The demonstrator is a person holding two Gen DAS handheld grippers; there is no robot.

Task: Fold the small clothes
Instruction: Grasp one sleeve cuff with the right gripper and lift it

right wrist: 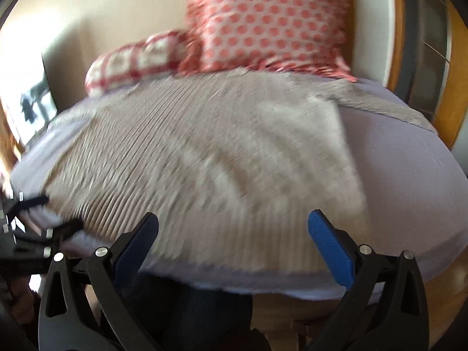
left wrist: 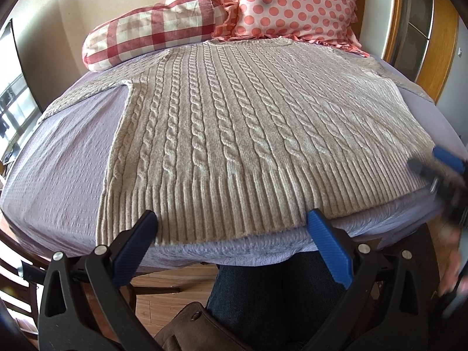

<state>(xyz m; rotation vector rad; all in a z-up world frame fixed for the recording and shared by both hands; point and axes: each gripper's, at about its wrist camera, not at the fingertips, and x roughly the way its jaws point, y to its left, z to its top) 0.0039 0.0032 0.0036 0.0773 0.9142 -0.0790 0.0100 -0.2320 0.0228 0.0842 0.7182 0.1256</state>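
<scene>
A beige cable-knit sweater [left wrist: 234,122] lies flat on a lavender-covered table [left wrist: 64,158], its ribbed hem toward me and both sleeves spread out. My left gripper [left wrist: 232,219] is open, its blue pads just above the hem at the near table edge. My right gripper [right wrist: 234,219] is open over the hem too; its view is motion-blurred. The sweater fills the right wrist view [right wrist: 190,158]. The right gripper shows blurred at the right edge of the left wrist view [left wrist: 444,169]. The left gripper shows at the left edge of the right wrist view [right wrist: 32,228].
A red-checked pillow [left wrist: 149,29] and a pink polka-dot pillow [left wrist: 295,3] stand behind the sweater against the wall. A wooden door frame [left wrist: 435,38] is at the right. The person's legs [left wrist: 263,298] and wooden floor are below the table edge.
</scene>
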